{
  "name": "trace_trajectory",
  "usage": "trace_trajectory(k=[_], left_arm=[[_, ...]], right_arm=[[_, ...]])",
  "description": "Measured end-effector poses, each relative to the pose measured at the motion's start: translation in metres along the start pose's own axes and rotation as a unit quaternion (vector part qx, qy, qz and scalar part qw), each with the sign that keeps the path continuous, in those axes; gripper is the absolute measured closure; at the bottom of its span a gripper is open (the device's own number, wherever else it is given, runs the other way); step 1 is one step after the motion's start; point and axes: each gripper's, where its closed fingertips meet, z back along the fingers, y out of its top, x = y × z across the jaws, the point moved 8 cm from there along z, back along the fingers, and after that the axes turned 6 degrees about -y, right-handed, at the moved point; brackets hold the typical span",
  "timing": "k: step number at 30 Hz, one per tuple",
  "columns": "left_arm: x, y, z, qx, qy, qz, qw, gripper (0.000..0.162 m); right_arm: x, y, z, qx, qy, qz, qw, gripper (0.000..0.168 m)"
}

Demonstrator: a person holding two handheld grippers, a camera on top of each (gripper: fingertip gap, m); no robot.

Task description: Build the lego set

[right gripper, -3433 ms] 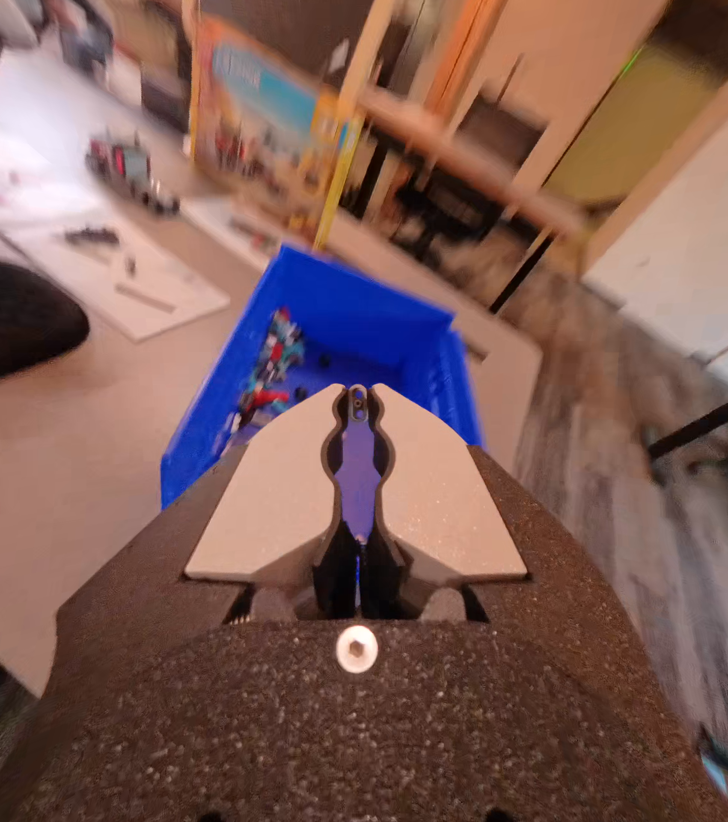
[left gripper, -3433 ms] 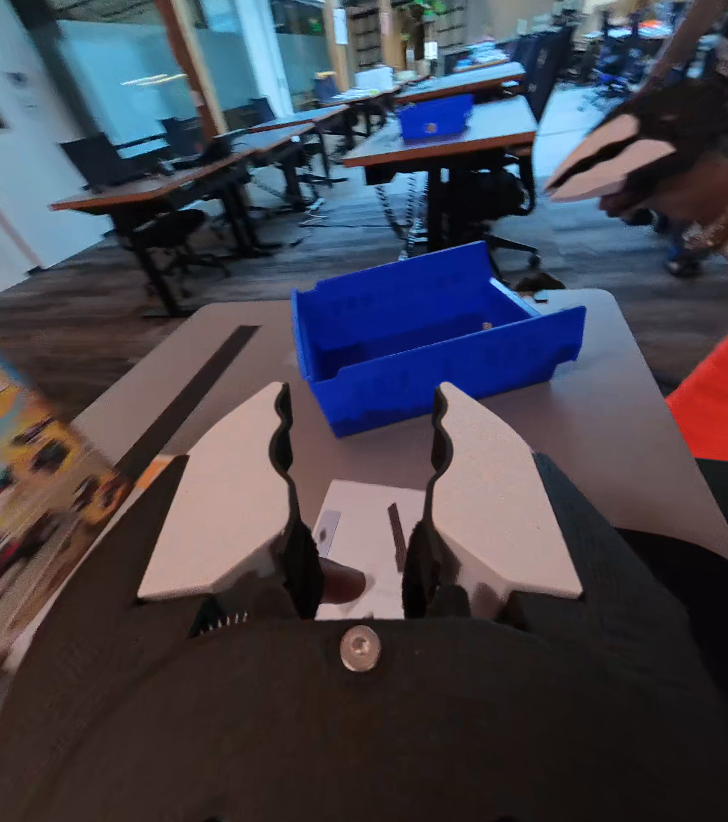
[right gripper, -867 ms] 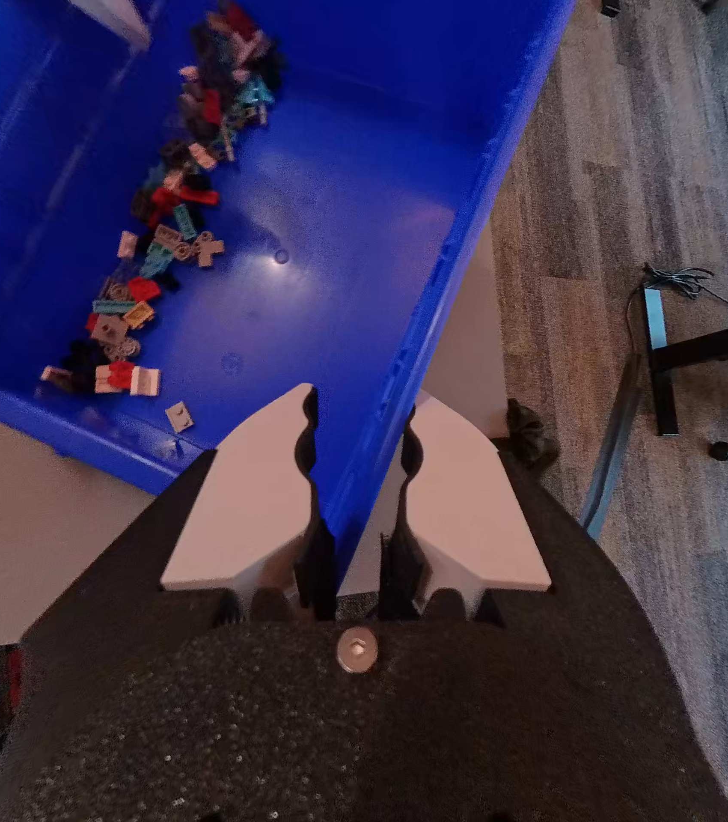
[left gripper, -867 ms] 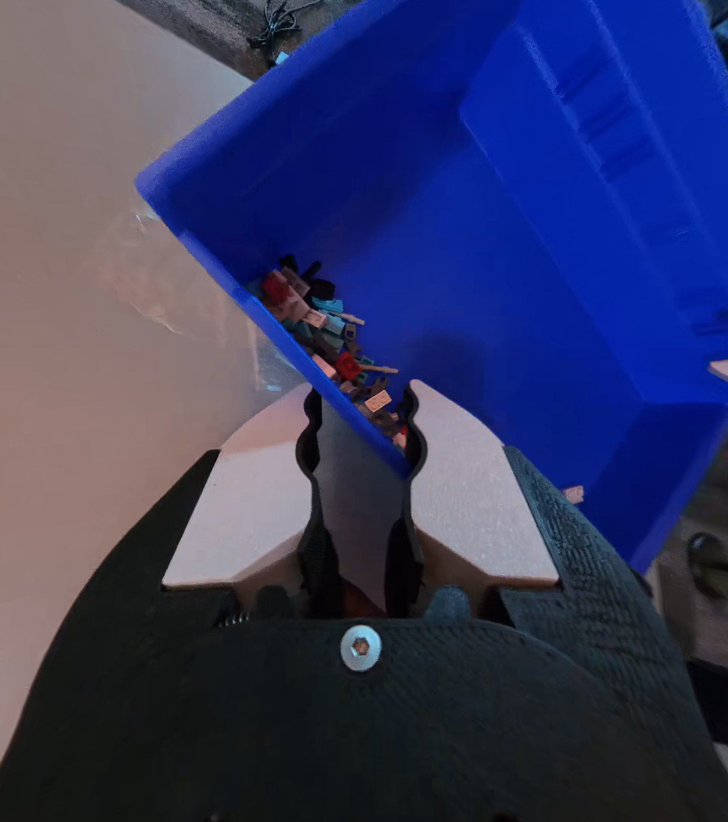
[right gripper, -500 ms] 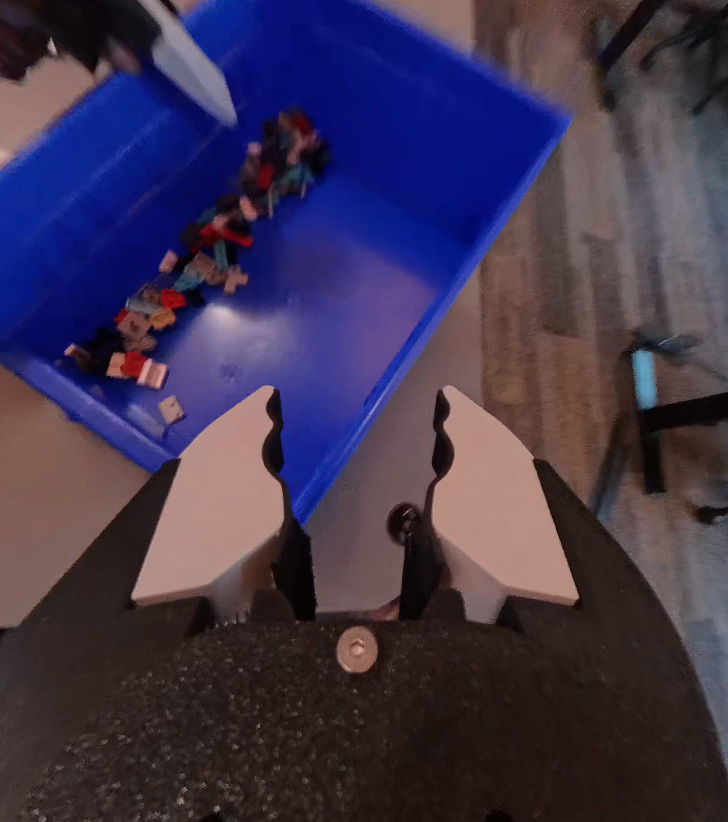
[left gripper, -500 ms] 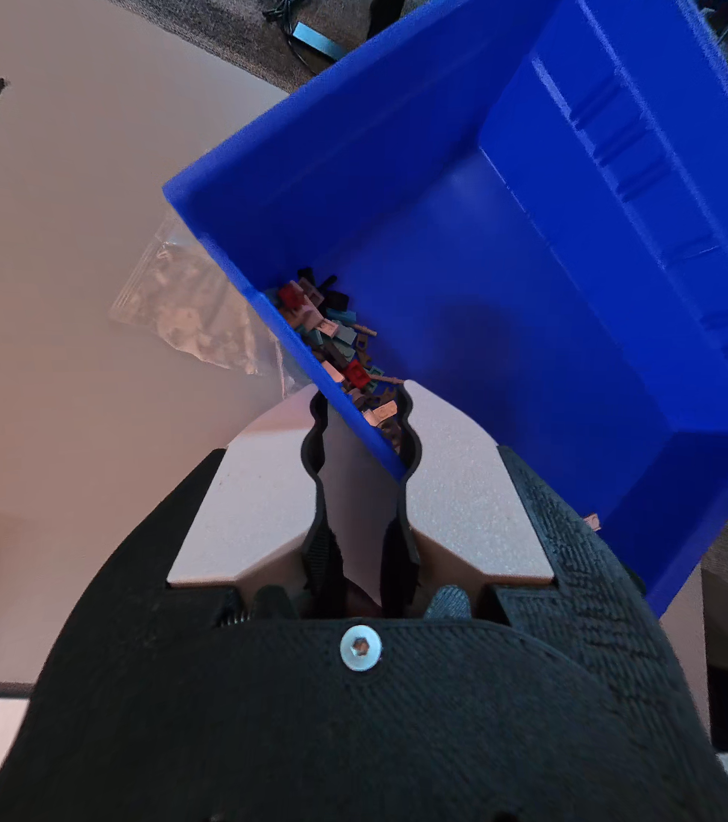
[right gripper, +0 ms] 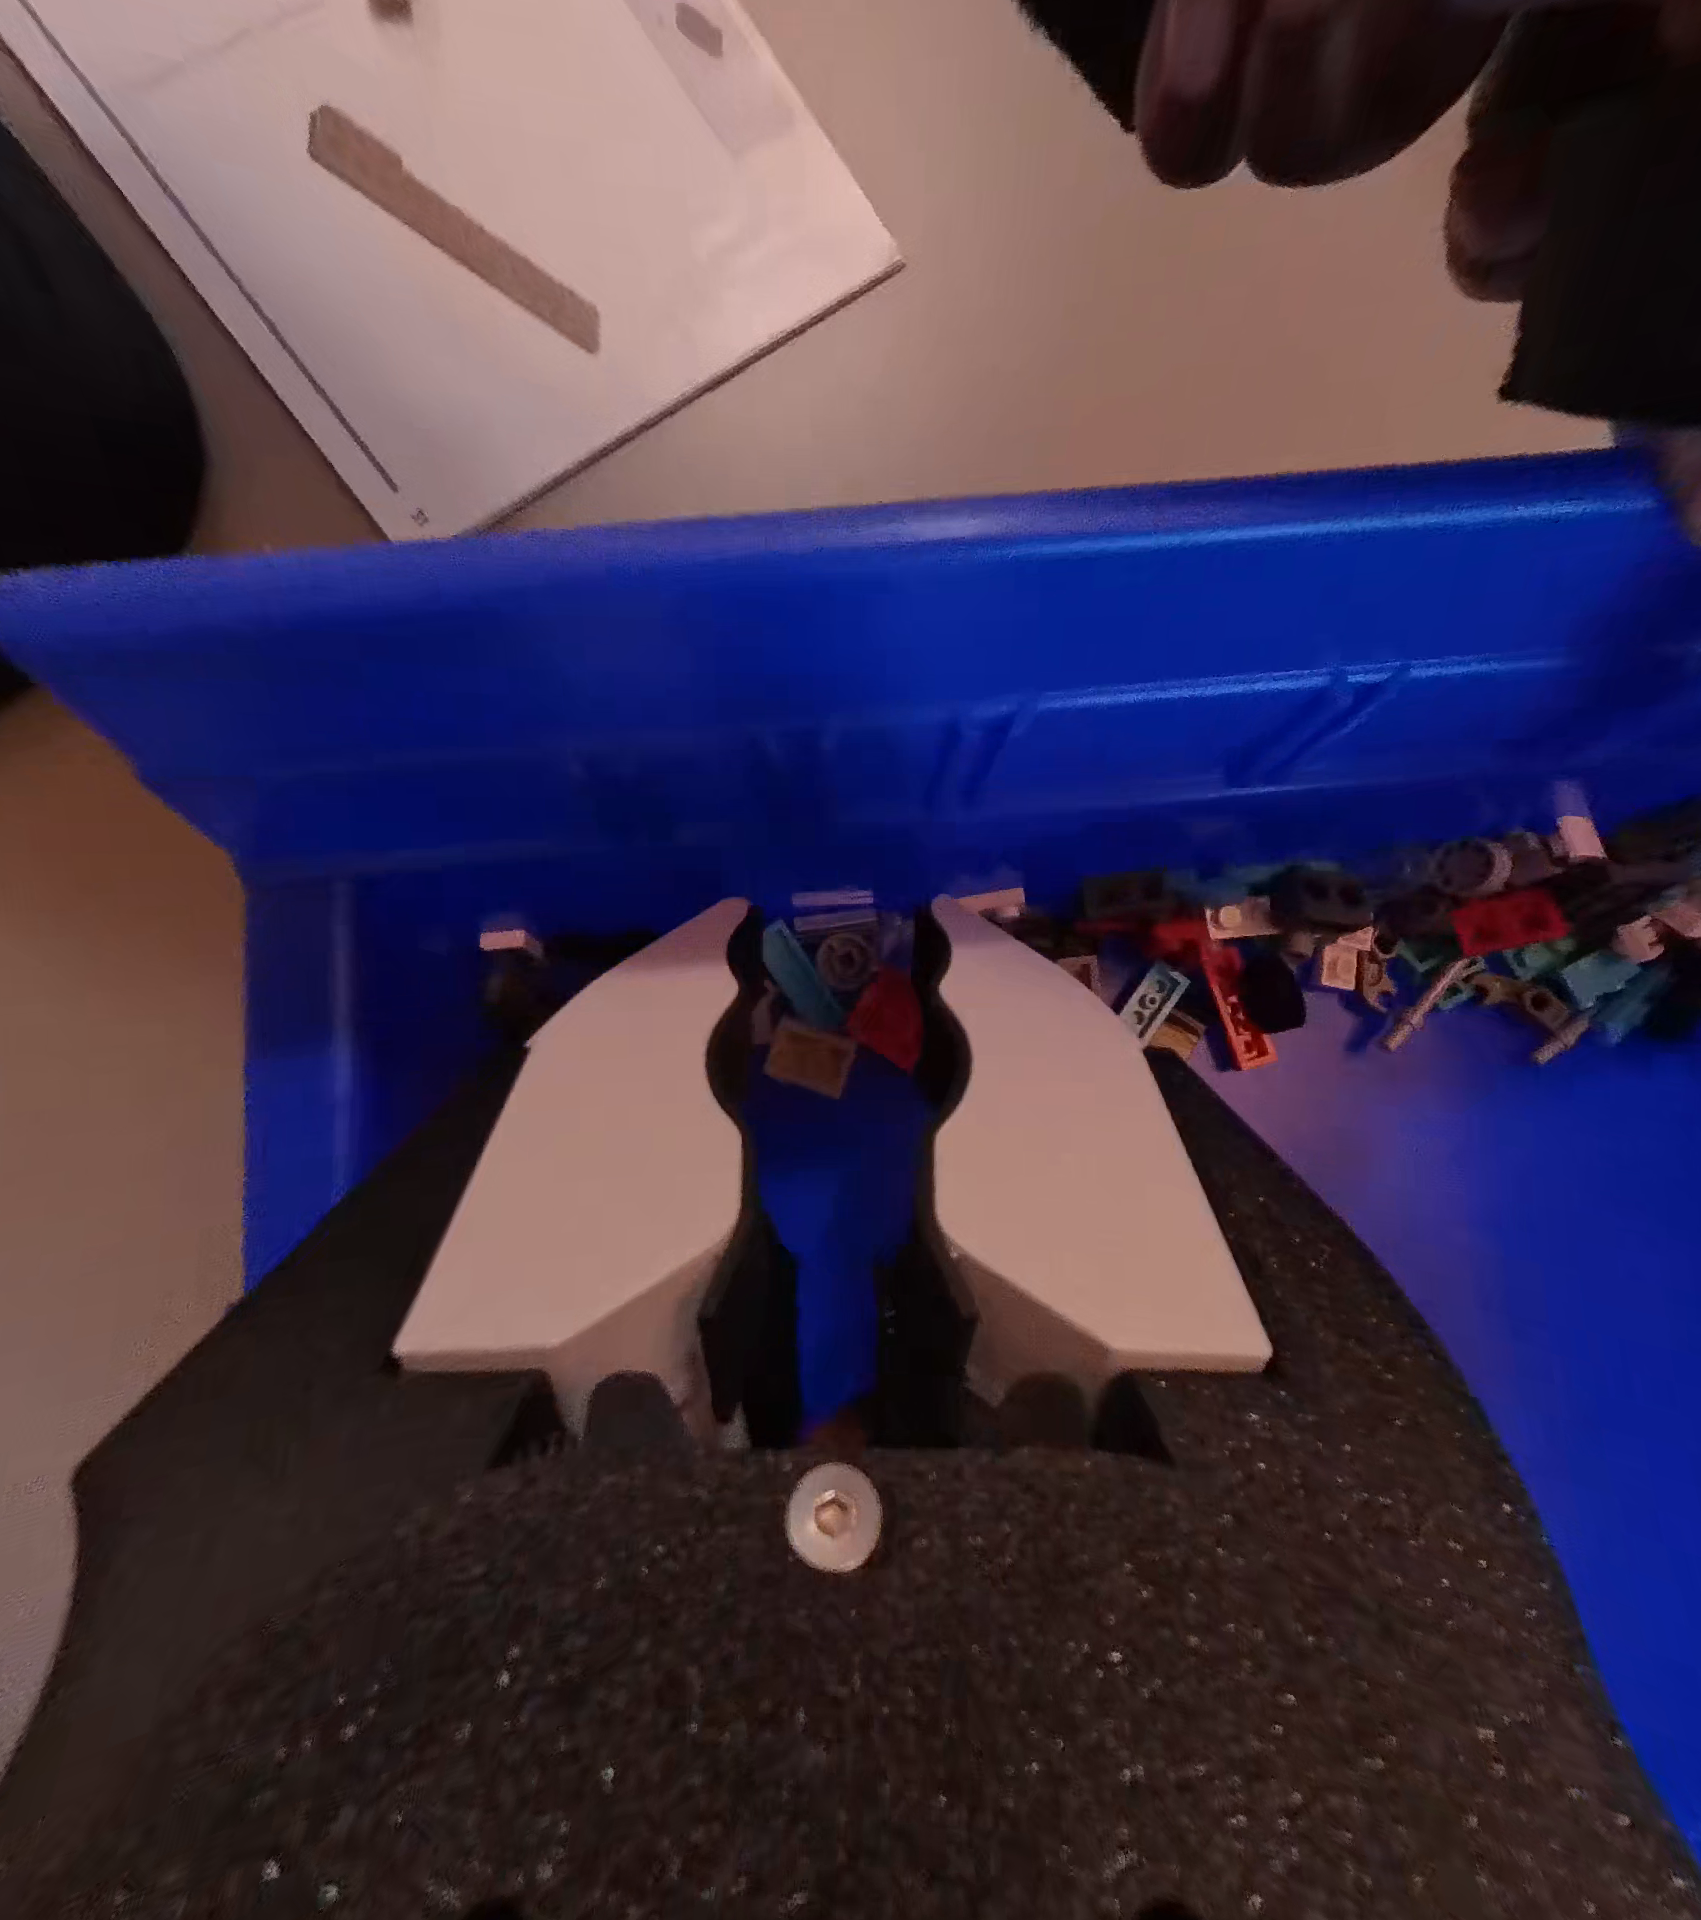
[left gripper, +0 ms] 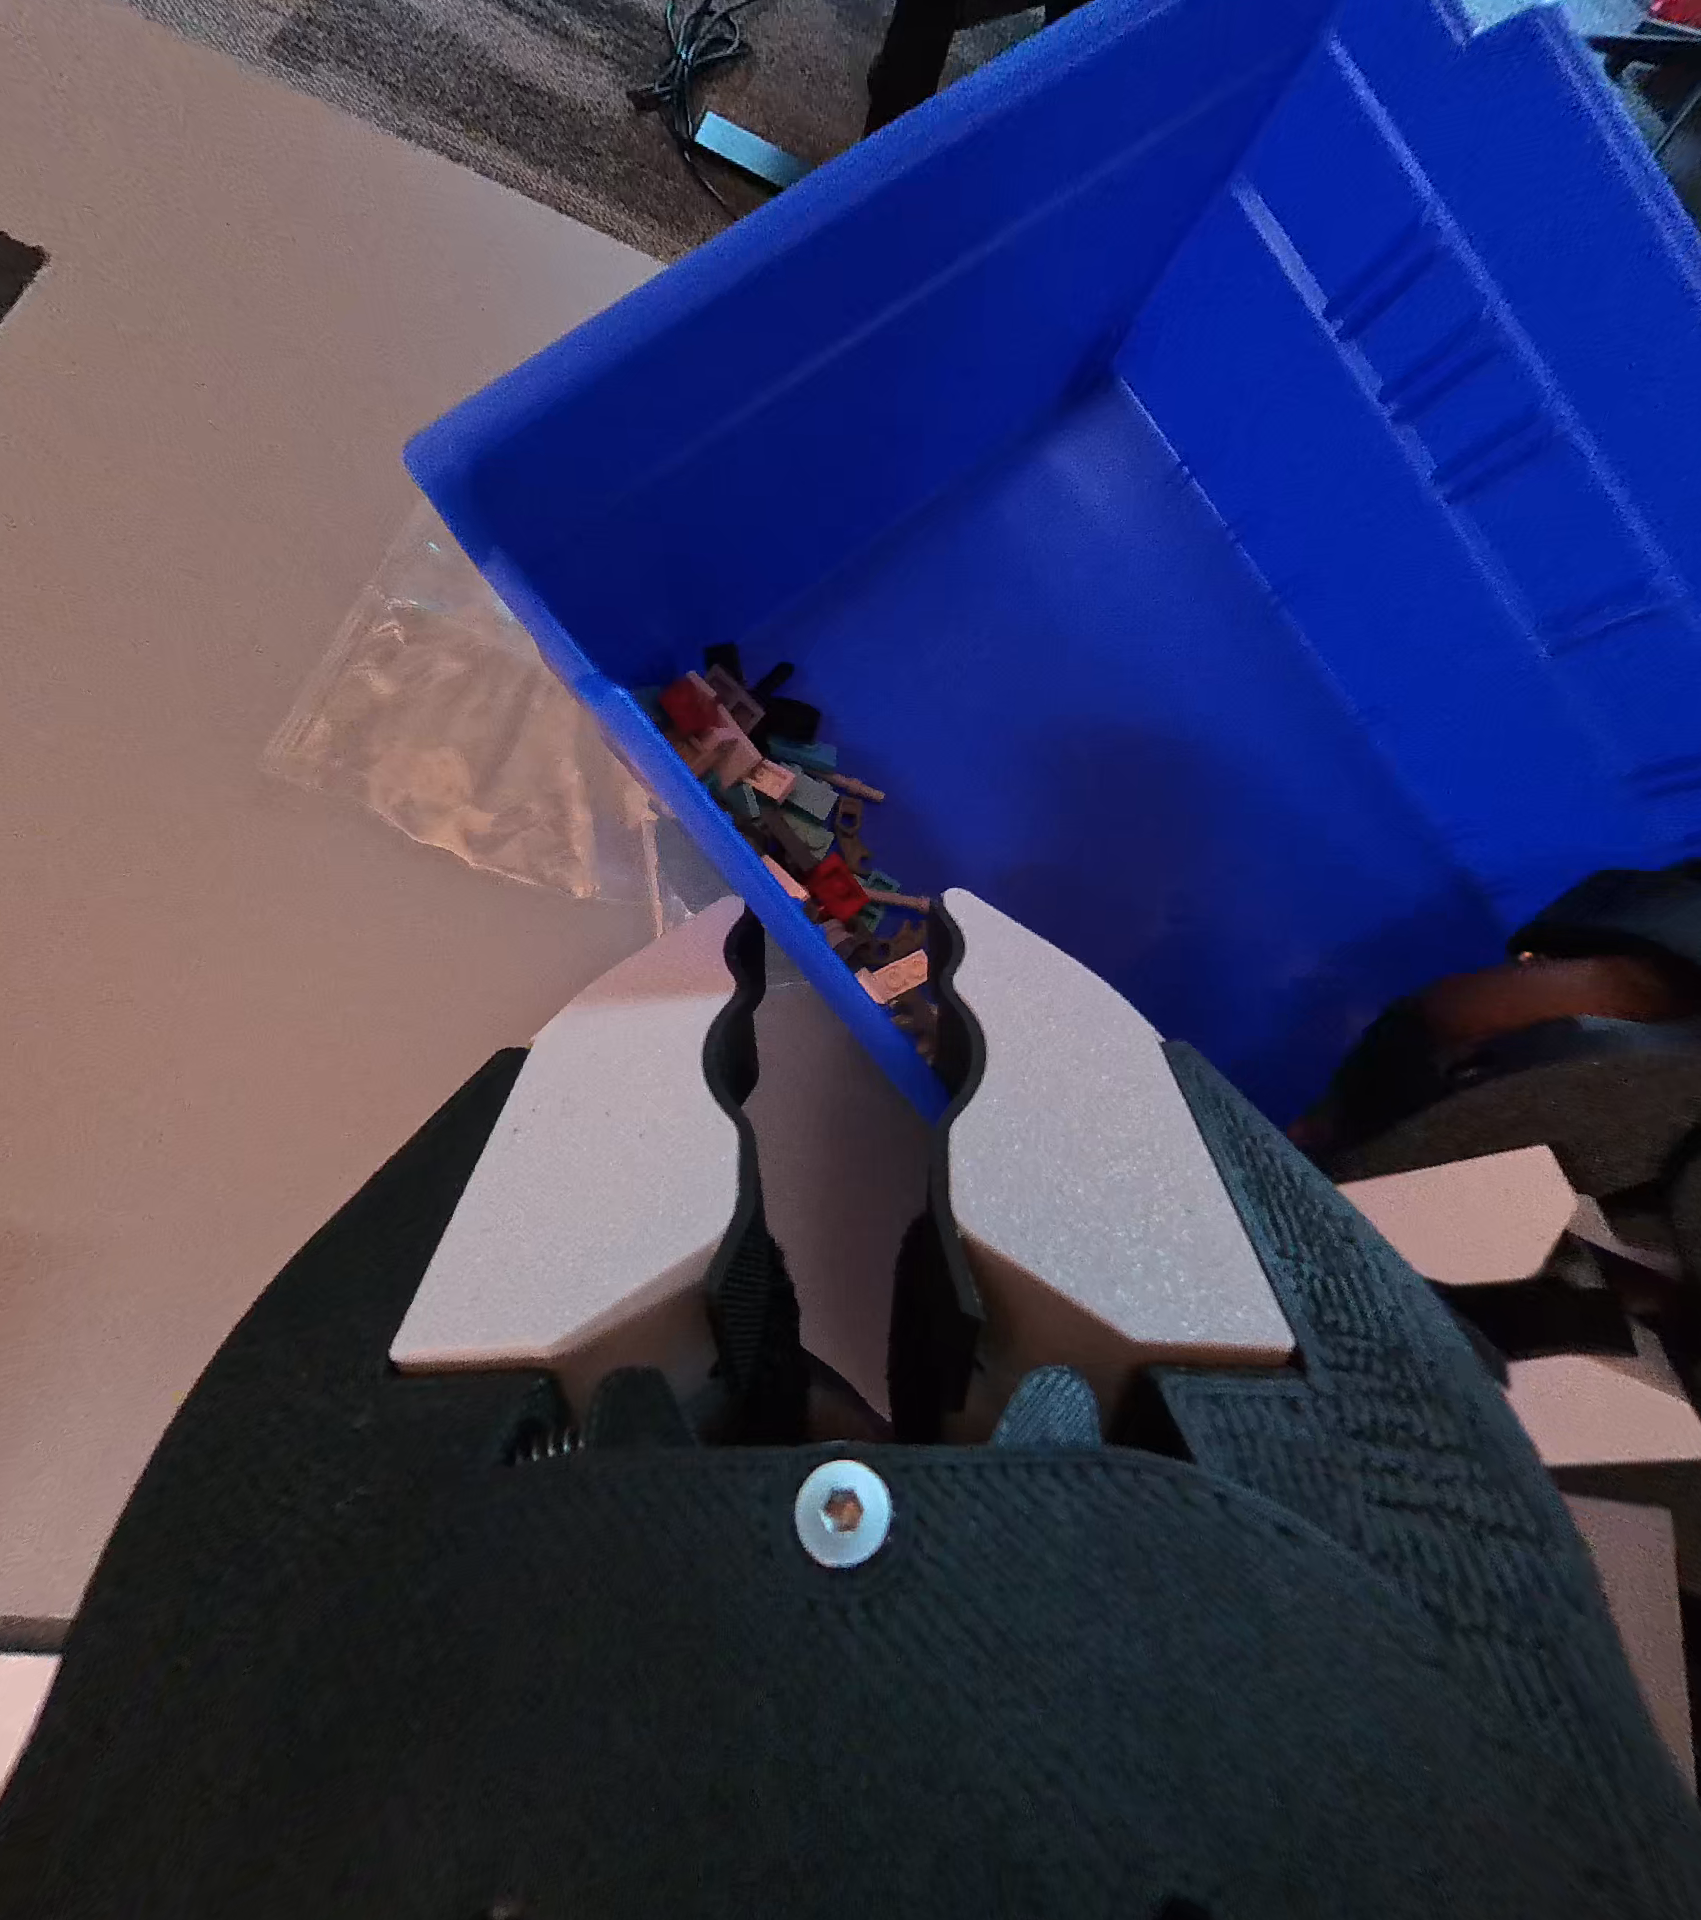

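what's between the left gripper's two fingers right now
In the left wrist view, the blue bin's side wall edge runs between the left gripper's fingers, with loose lego pieces just inside it.

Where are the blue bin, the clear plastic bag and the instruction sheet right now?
blue bin [left gripper: 929, 343]: left wrist view, on its far side wall.
clear plastic bag [left gripper: 451, 748]: left wrist view, on its crinkled middle.
instruction sheet [right gripper: 617, 156]: right wrist view, on its white page.
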Motion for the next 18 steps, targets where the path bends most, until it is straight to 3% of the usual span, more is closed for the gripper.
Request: trace_trajectory(k=[11, 13, 18], left_arm=[[0.0071, 0.0051, 0.0006, 0.012, 0.003, -0.018, 1.0, 0.132], [0.0073, 0.0052, 0.0008, 0.013, 0.003, -0.019, 1.0, 0.132], [0.0048, 0.0043, 0.0002, 0.012, 0.004, -0.014, 1.0, 0.132]], right_arm=[[-0.0028, -0.005, -0.007, 0.004, 0.006, 0.045, 0.999, 0.152], [-0.0042, -0.0057, -0.0063, -0.007, 0.004, 0.061, 0.998, 0.165], [-0.0033, -0.0093, 0.0005, -0.009, -0.004, 0.06, 0.998, 0.16]])
